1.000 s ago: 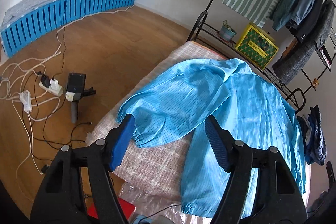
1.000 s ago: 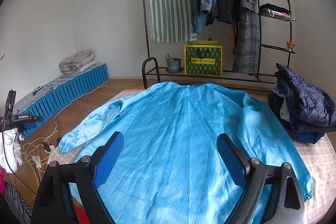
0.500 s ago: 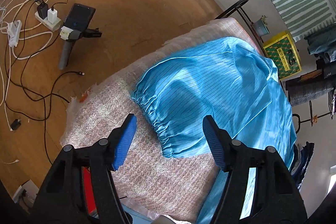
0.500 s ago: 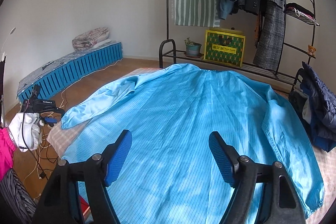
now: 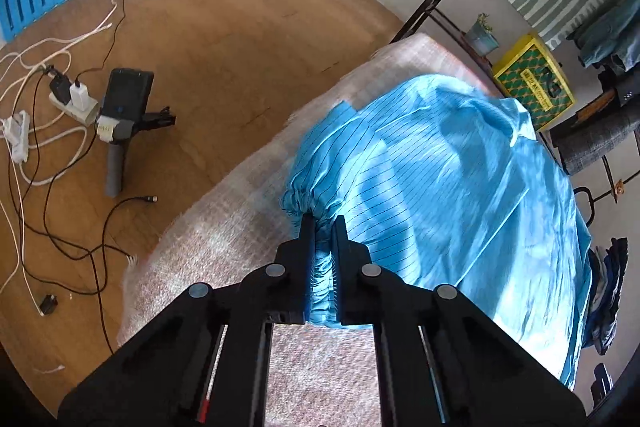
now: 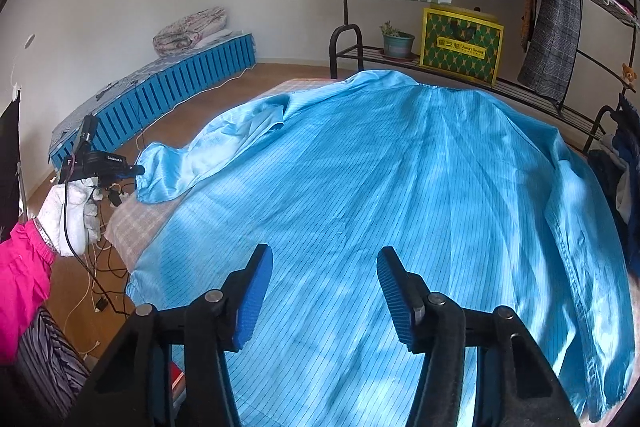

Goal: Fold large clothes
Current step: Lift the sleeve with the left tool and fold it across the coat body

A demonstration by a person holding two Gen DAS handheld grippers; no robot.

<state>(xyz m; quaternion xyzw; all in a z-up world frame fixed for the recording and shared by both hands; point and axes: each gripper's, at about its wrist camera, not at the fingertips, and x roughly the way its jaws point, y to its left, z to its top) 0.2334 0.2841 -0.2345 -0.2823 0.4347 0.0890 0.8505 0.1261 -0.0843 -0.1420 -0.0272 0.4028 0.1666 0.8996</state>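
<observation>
— What is lying on the bed there?

— A large blue garment (image 6: 380,195), shiny and thin, with fine dark pinstripes running down its length. It is lying spread flat over a pale checked blanket (image 5: 224,239), collar toward the clothes rack (image 6: 568,27), and it is covering most of the surface.

— How is the fabric looking?

— Mostly smooth, with long soft creases fanning down from the collar and patches of light falling across it. One sleeve is lying straight along the far side, its cuff near the bottom corner. The other sleeve (image 6: 208,155) is bunching up and lifting off the blanket.

— What is lifting it?

— The left gripper (image 5: 323,223). Its blue pads are sitting nearly together with the sleeve's gathered, elastic cuff (image 5: 298,199) pinched between them; the puckered cloth is showing in the narrow gap. From the right wrist camera a white-gloved hand (image 6: 74,215) is holding that tool at the sleeve end.

— And the right gripper (image 6: 324,283)?

— It is hovering above the lower part of the garment with its jaws standing wide apart, nothing between them.

— Anything beside the bed?

— A pile of dark clothes (image 6: 624,179) is sitting at the garment's far edge, and cables (image 5: 48,131) are trailing over the wooden floor.
</observation>
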